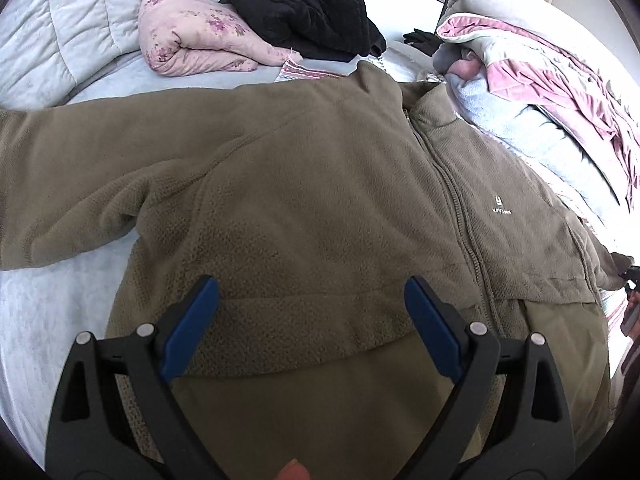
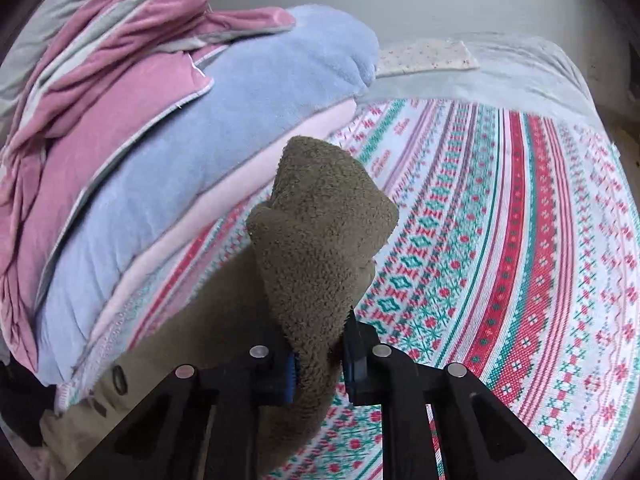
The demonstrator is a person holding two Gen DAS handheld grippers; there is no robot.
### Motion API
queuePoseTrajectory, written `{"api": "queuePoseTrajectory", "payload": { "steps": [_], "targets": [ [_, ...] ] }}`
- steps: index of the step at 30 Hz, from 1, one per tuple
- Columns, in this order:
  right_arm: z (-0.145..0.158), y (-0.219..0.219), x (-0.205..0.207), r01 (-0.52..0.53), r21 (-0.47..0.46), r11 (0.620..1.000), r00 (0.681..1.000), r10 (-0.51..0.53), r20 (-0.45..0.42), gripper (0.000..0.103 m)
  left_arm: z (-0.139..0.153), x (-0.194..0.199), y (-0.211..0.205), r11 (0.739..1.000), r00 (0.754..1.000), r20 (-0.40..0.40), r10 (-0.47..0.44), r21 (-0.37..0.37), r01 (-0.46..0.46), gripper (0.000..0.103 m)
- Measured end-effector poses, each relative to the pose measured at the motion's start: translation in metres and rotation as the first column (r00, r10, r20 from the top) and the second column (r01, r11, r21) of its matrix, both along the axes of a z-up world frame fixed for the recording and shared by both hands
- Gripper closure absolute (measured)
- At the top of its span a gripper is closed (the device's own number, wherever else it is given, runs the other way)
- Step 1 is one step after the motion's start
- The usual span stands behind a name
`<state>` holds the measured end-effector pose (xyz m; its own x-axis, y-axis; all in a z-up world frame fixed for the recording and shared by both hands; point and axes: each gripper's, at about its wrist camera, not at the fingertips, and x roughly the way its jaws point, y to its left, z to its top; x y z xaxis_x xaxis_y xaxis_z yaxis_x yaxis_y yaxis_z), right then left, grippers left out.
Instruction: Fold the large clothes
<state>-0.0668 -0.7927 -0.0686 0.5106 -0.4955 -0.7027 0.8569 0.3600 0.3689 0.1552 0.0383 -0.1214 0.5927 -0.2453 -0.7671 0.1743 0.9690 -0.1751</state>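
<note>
An olive-brown fleece jacket [image 1: 304,184] lies spread front up on the bed, zipped, with its collar toward the far side and one sleeve stretched out to the left. My left gripper [image 1: 312,316] hovers open over the jacket's lower hem, its blue pads apart with no cloth pinched. In the right wrist view my right gripper [image 2: 320,356] is shut on a bunched end of the fleece jacket [image 2: 320,216], which sticks up between the blue pads above the patterned sheet.
A pink floral pillow [image 1: 192,36] and a black quilted garment [image 1: 304,4] lie at the bed's far side. A pile of pink, blue and grey blankets [image 2: 152,120] sits left of the right gripper. The red-and-green patterned sheet [image 2: 500,240] stretches to the right.
</note>
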Motion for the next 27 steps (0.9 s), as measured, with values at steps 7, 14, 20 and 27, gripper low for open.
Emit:
{"api": "queuePoseTrajectory", "payload": {
  "steps": [7, 14, 20, 27],
  "targets": [
    [0.099, 0.055, 0.024, -0.067, -0.202, 0.977, 0.997, 0.074, 0.026, 0.09, -0.009, 0.006, 0.009, 0.999, 0.997, -0.074, -0.012, -0.052, 0.009, 0.009],
    [0.211, 0.184, 0.076, -0.281, -0.486, 0.828, 0.954, 0.297, -0.047, 0.09, -0.007, 0.006, 0.019, 0.991, 0.996, -0.087, -0.024, -0.13, 0.012, 0.009],
    [0.259, 0.318, 0.135, -0.479, -0.585, 0.654, 0.85, 0.511, -0.125, 0.09, -0.006, 0.006, 0.027, 0.984, 0.996, -0.084, -0.033, -0.177, 0.018, 0.009],
    [0.243, 0.462, 0.209, -0.686, -0.54, 0.487, 0.65, 0.744, -0.155, 0.09, -0.002, 0.007, 0.034, 0.978, 0.998, -0.056, -0.032, -0.209, 0.02, 0.009]
  ]
}}
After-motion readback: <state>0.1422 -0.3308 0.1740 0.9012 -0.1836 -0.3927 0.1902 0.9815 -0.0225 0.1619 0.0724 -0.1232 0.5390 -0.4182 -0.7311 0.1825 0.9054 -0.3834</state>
